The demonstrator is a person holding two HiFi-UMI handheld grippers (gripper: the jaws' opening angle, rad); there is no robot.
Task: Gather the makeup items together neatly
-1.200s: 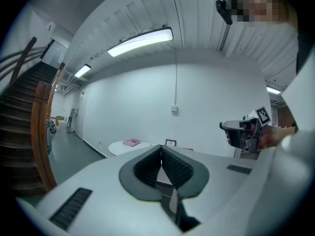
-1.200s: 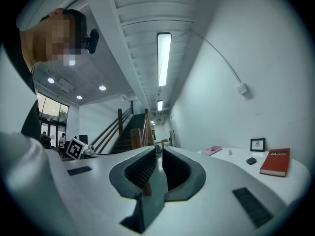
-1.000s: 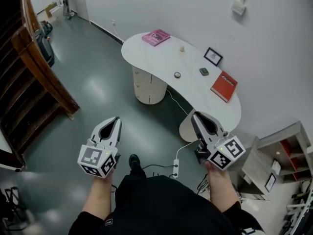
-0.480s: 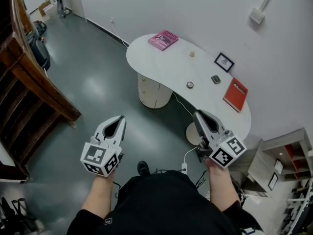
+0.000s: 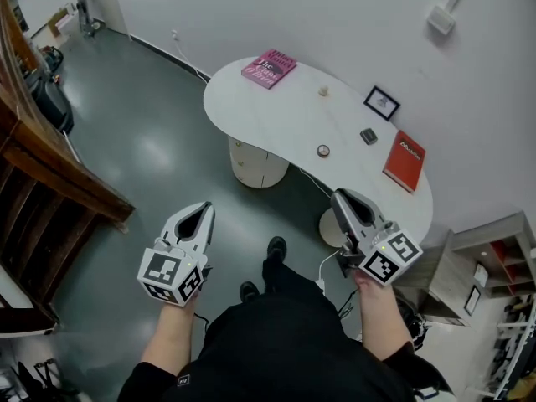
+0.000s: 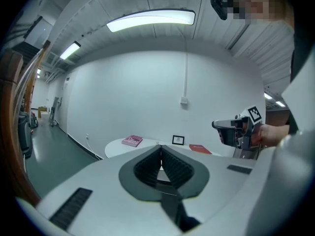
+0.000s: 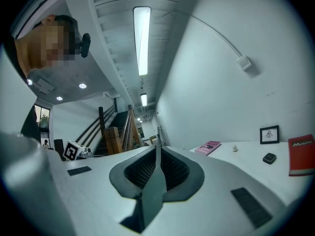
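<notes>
On the white curved table [image 5: 276, 111] lie three small makeup items: a round compact [image 5: 323, 151], a dark square compact [image 5: 368, 136] and a small cream piece [image 5: 323, 92]. The dark compact [image 7: 269, 158] and the cream piece [image 7: 235, 148] also show in the right gripper view. My left gripper [image 5: 198, 216] is shut and empty, held over the floor well short of the table. My right gripper [image 5: 345, 202] is shut and empty too, near the table's right front edge. Both point toward the table.
A pink book [image 5: 269, 67], a red book [image 5: 405, 161] and a small framed picture [image 5: 382, 102] also lie on the table. A wooden stair rail [image 5: 59, 170] runs at the left. Shelves [image 5: 490, 266] stand at the right. A power strip and cables [image 5: 322, 279] lie on the floor.
I have walked closer to the table; it sits larger and nearer in the head view. Both grippers stay shut and keep their places before my body.
</notes>
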